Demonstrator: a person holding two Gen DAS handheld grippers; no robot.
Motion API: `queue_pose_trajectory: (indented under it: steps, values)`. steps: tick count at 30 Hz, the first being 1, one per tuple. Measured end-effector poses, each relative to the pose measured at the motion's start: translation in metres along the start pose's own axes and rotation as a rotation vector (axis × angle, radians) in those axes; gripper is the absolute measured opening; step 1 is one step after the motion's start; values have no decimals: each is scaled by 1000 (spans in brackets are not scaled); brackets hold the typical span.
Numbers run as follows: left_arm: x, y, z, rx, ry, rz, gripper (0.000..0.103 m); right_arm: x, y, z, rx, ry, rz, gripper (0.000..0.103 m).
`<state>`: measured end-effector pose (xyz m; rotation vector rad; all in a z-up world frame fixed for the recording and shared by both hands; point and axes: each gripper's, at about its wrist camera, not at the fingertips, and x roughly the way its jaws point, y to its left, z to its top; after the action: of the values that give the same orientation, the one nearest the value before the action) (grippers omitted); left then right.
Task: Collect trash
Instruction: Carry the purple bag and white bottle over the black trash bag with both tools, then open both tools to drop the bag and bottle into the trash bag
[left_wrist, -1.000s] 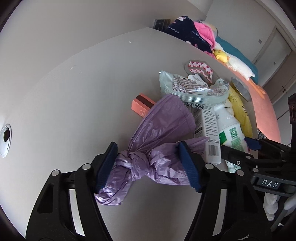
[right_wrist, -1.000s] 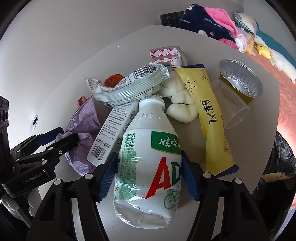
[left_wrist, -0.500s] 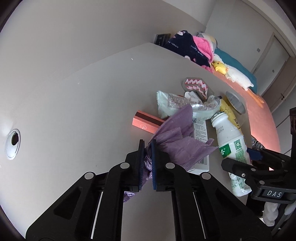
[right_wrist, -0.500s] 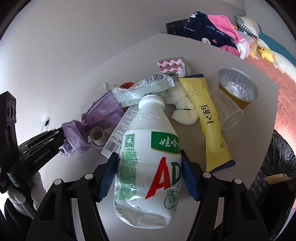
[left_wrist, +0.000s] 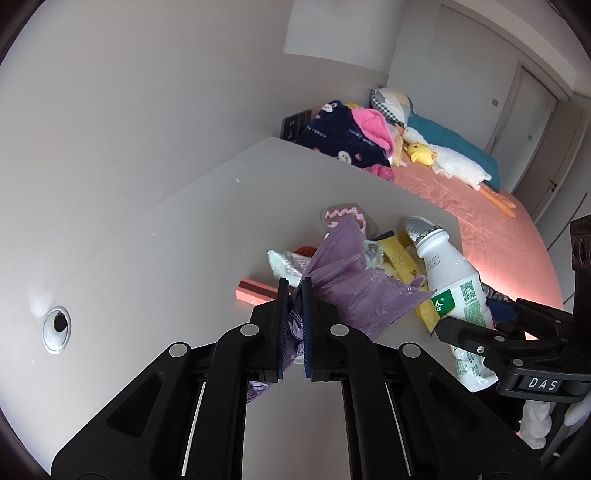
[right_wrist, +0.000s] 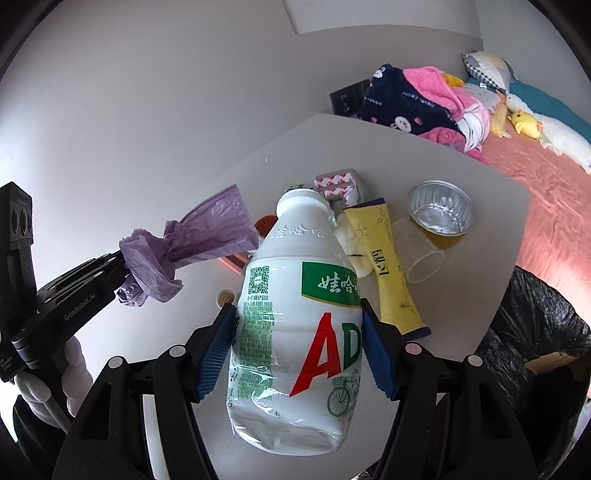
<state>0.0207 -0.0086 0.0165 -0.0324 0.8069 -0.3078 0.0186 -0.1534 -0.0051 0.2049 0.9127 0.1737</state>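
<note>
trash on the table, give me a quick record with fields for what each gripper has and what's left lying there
left gripper: shut on purple bag, lifted off the table
right gripper: fingers clamp white bottle, held in the air
left on table: yellow wrapper, foil cup, clear plastic cup, pink box, silver wrapper, red-white packet
bin: black trash bag beside the table's right edge
</note>
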Motion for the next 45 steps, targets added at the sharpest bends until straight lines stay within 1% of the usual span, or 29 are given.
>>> queue_pose_trajectory:
  steps: [7, 13, 24, 29, 36, 38, 39, 40, 41, 42, 43, 44, 45]
  values:
    - [-8, -44, 16, 70, -31, -57, 6, -35, -30, 1, 51, -78, -33, 67]
    - [-2, -91, 24, 135, -28, -128, 6, -61, -67, -9, 120, -116, -80, 67]
    - [21, -180, 24, 252, 19, -271, 6, -105, -131, -36, 252, -181, -182, 67]
    - [31, -217, 17, 306, 49, -336, 6, -124, -159, -48, 307, -204, -227, 67]
    - [48, -252, 9, 355, 102, -404, 6, -144, -194, -64, 382, -223, -280, 67]
    - [53, -259, 7, 360, 126, -439, 6, -150, -203, -69, 401, -237, -285, 67]
    - [57, -262, 7, 358, 146, -466, 8, -155, -208, -72, 417, -253, -282, 67]
    - [59, -266, 5, 354, 167, -488, 12, -161, -213, -75, 438, -271, -278, 70]
    - [61, -270, 4, 352, 186, -497, 34, -166, -217, -79, 459, -284, -287, 75]
    - [63, -274, 2, 352, 197, -494, 77, -173, -221, -83, 485, -304, -309, 87]
    - [63, -277, 0, 350, 185, -484, 88, -179, -224, -86, 505, -327, -325, 89]
    - [60, -279, -2, 353, 156, -486, 90, -184, -228, -89, 520, -347, -327, 89]
    - [58, -281, -4, 365, 144, -492, 90, -188, -232, -91, 533, -357, -327, 89]
